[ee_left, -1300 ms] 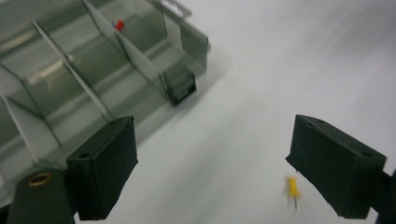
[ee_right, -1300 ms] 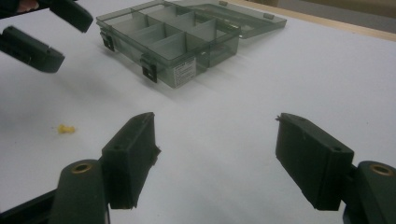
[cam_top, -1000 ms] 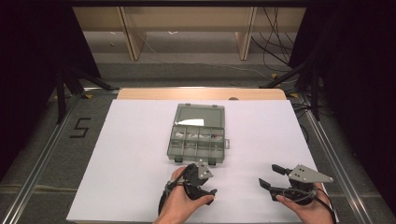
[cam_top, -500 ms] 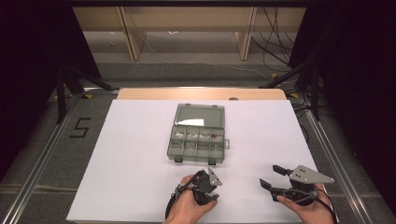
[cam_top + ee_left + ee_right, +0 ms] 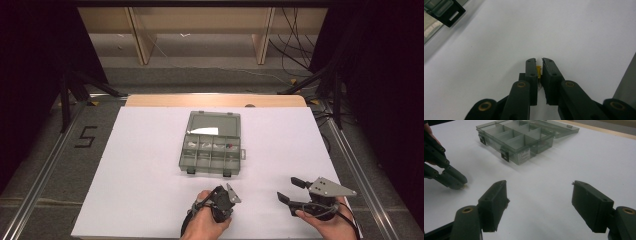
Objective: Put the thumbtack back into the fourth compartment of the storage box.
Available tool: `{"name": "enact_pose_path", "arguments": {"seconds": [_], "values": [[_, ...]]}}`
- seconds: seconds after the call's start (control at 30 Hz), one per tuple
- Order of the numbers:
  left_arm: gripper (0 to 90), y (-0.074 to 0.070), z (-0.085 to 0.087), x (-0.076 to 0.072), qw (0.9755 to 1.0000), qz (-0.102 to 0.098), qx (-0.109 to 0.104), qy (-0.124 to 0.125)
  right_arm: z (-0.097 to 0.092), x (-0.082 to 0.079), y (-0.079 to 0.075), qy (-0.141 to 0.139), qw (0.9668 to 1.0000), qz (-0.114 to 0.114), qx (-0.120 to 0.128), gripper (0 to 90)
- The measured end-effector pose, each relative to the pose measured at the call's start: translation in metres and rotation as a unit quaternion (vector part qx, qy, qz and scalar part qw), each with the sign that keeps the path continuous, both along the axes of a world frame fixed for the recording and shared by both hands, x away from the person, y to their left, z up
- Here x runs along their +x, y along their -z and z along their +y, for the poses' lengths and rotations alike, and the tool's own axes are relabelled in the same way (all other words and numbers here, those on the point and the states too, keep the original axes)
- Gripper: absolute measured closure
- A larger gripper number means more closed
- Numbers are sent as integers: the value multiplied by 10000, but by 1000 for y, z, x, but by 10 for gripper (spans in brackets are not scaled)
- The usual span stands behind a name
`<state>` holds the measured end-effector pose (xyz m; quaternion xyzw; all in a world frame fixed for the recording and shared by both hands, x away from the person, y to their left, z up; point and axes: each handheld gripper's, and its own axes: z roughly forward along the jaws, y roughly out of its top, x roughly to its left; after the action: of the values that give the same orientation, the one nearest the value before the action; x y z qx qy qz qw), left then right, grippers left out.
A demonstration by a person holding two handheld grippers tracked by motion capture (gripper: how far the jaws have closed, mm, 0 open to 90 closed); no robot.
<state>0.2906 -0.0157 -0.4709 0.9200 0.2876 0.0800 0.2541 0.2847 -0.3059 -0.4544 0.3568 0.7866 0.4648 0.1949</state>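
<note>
A clear grey compartment box lies open in the middle of the white table, with small parts in its trays. My left gripper points down at the sheet near the front edge. Its jaws have just been closing and now pinch a small yellow part. In the right gripper view, the left gripper touches the sheet with the yellow part peeking out at its tip. My right gripper rests low at the front right, its jaws wide apart with nothing between them.
A black latch of the box sits at the upper left of the left gripper view. White sheet spreads around both hands. A wooden table edge runs behind the box, and metal rails flank the table.
The left gripper's jaws went from open to pinched together on the yellow part, and the hand drifted slightly right. The right gripper stayed where it was.
</note>
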Motion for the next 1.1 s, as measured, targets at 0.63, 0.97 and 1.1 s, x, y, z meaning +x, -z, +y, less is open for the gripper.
{"name": "enact_pose_path", "arguments": {"seconds": [0.63,0.97,1.1], "values": [[831,-13,8,5,9994,-43,-329,22,-1,0,-1,42,10000,-39,-35,296],[831,-18,9,5,9987,-269,-422,-123,-2,0,-1,43,10000,-11,-65,298],[831,-23,11,6,9984,-313,-442,-138,-2,0,-1,77,9999,-50,-81,298]]}}
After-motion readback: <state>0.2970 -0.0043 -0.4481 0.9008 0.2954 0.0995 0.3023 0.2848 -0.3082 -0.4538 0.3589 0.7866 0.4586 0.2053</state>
